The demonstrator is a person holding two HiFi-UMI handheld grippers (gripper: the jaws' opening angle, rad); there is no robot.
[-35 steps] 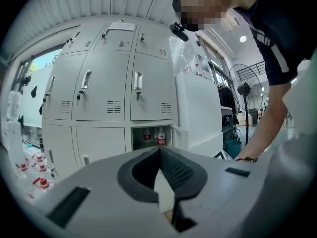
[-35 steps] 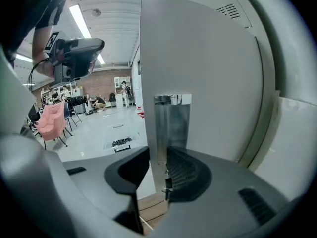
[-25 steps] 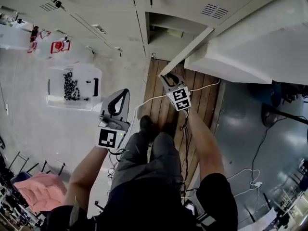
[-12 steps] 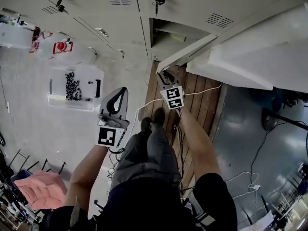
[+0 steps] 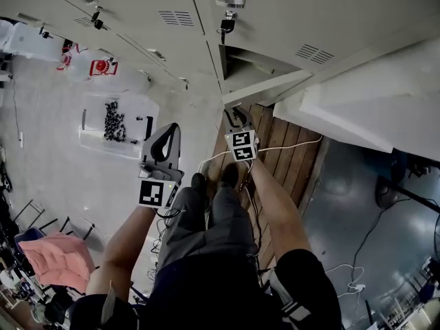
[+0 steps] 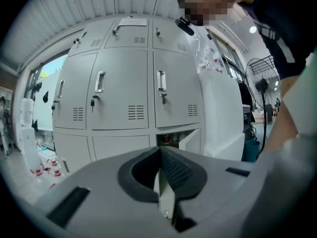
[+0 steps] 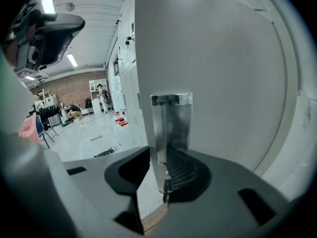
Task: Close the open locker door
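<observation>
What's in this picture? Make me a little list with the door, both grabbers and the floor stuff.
locker door: part open, bottom row, swung out over the wooden boards
right gripper: jaws closed on the door's edge
left gripper: jaws together, empty, held away from the lockers
floor: clear tray of small black parts, left of the door

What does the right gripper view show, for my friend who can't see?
The right gripper clamps the edge of a grey locker door that fills the picture, its metal handle just above the jaws. To the left, a bright room.
</observation>
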